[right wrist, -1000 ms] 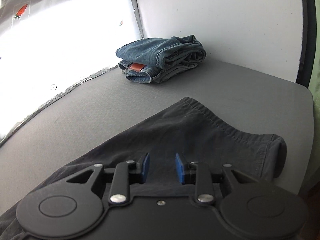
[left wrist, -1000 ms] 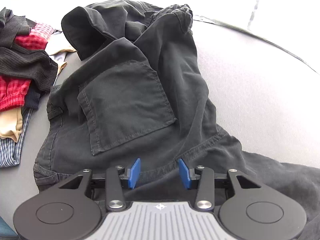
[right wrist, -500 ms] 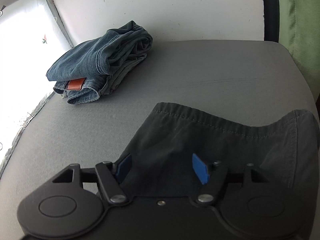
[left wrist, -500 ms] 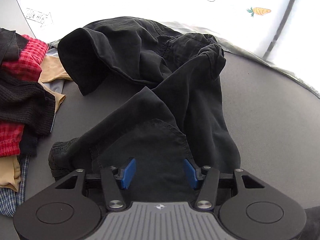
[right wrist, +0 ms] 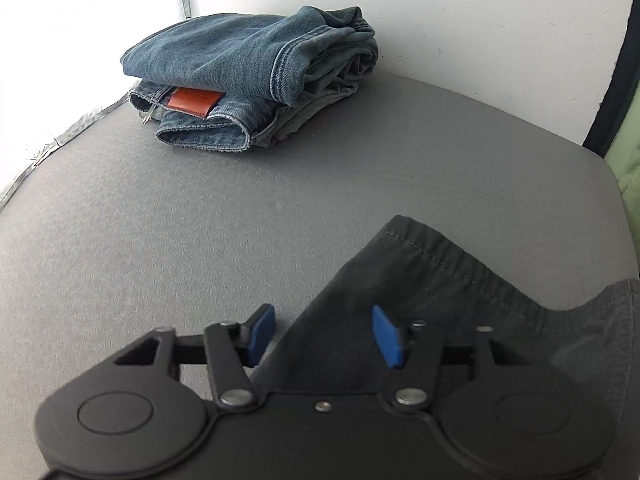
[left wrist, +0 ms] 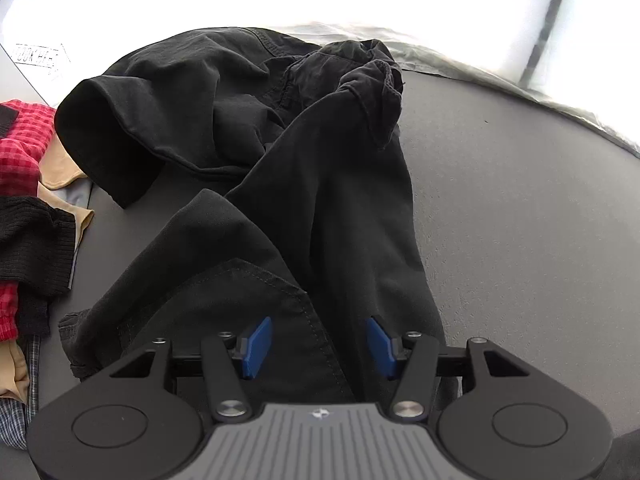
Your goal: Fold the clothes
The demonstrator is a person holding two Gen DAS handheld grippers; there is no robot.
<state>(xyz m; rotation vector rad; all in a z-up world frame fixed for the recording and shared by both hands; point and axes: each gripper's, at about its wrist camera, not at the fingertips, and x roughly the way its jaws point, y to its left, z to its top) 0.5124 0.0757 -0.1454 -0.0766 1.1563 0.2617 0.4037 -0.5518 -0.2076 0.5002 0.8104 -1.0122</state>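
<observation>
Black trousers (left wrist: 320, 208) are lying rumpled across the grey table (left wrist: 520, 220), one leg running from the crumpled waist at the far side down toward the left wrist camera, another fold of cloth overlapping it near the bottom of that view. The left gripper (left wrist: 318, 344) is hovering over this near part with its blue pads spread wide, cloth showing between them but not pinched. The right gripper (right wrist: 324, 336) is likewise standing open above a stitched hem of the same dark fabric (right wrist: 460, 292), which is lying flat on the table; its left pad is over bare table, its right pad over the cloth. Whether either set of fingers is actually touching the fabric is hard to judge from these low angles.

A folded pair of blue jeans (right wrist: 256, 72) is sitting well apart at the back of the table near the wall, and a pile of unfolded clothes (left wrist: 28, 208), red check and black knit among them, is waiting at the left edge.

By the look of it, the trousers are being laid out and straightened, not yet folded. The next move is probably calling for both claws to close on an edge each, hem and leg, then draw the cloth taut so the legs are lying one on the other before any fold is made.
</observation>
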